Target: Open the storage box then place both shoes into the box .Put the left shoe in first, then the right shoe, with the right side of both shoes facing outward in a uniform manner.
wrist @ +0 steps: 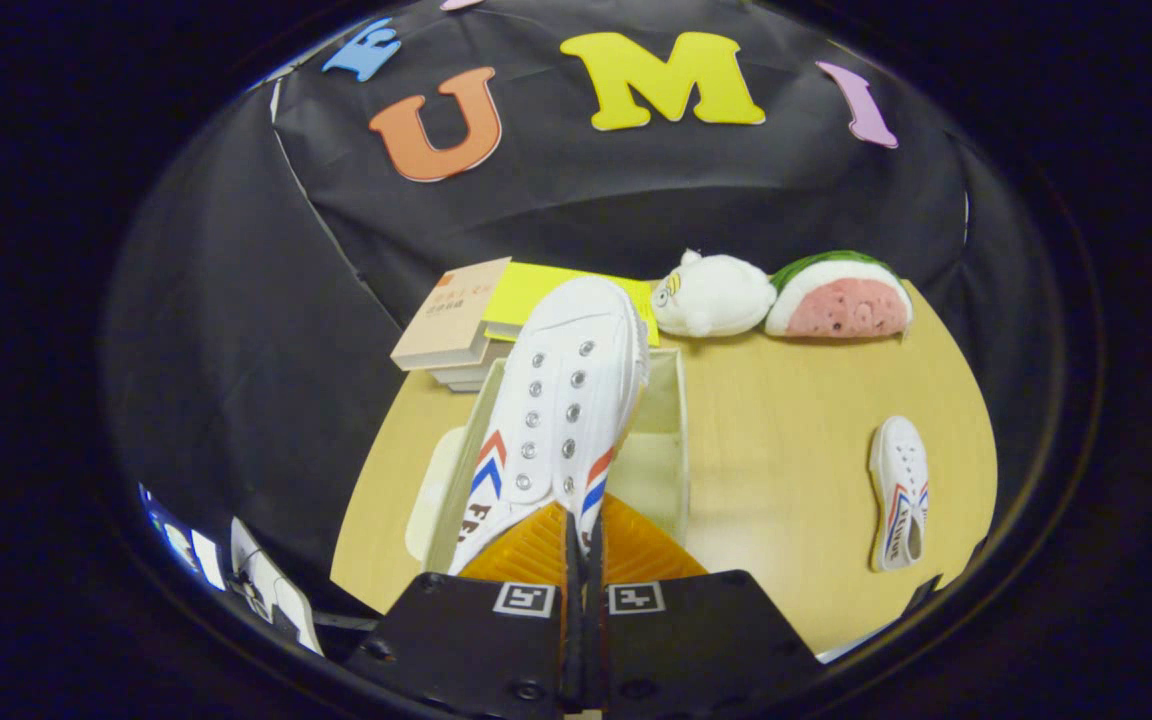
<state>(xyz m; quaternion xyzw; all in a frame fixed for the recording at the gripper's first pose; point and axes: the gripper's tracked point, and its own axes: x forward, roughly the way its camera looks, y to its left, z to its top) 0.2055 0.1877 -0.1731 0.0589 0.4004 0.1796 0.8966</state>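
The held shoe (556,420) hides much of the storage box (664,440) under it: the box's floor and near wall cannot be made out. The shoe's heel end is covered by the gripper (583,535), so how the closed jaws bite it stays unclear. The same shoe covers part of the yellow book (536,285) and the stack of books (451,330). Print on the top cover is too small to tell. The counter (786,470) is cut off at its near edge.
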